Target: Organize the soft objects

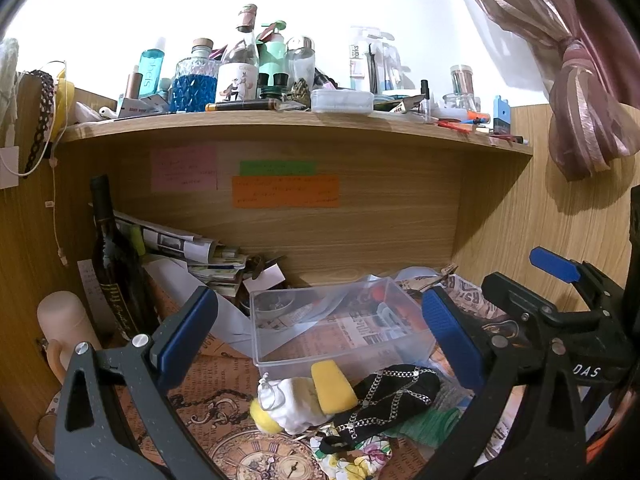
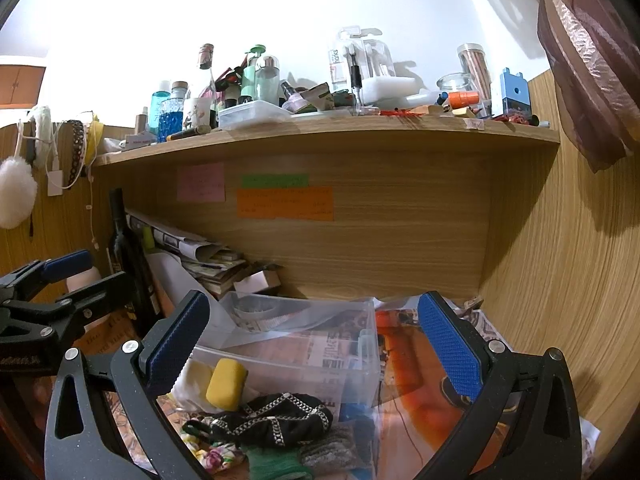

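Both grippers gape wide, holding nothing. Between the left gripper's (image 1: 320,332) fingers lies the clear box (image 1: 340,320); below it the yellow sponge (image 1: 332,386), black chained cloth (image 1: 384,400) and green cloth (image 1: 432,424) heap together. The right gripper (image 2: 314,346) frames the same pile.

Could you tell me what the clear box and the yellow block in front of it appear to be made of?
The clear box looks like thin glossy plastic: the printed paper shows through its walls. The yellow block looks like matte foam sponge, with rounded edges and no shine, though I cannot be sure.
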Available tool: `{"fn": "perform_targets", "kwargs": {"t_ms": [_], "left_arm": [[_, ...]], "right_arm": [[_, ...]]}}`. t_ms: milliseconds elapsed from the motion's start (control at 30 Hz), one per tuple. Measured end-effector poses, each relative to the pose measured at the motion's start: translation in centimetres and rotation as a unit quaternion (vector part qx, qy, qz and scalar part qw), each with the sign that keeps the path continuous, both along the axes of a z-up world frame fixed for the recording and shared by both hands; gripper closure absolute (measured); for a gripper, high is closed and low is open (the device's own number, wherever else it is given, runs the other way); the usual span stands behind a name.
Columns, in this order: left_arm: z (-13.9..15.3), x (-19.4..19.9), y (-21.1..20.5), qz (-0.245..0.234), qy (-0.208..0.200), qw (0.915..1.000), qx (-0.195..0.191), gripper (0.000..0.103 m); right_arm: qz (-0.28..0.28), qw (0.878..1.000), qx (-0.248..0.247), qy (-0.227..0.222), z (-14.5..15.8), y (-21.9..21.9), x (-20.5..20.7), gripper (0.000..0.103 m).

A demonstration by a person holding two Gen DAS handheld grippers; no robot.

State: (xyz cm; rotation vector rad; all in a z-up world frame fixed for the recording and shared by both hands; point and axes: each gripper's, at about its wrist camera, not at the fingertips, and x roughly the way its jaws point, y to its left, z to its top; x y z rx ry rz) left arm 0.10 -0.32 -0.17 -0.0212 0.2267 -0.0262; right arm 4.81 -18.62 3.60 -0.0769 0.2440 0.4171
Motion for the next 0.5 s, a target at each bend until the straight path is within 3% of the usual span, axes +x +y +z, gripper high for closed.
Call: {"fn": "perform_targets", "kwargs": {"t_ms": [500], "left_arm": [[0.09,0.03,-0.07,-0.001,0.001,1.0,-0.002,0.0]], "right_arm": [[0.001,1.0,0.001,-0.001,-0.02,-0.04,-0.01,0.0]]}}
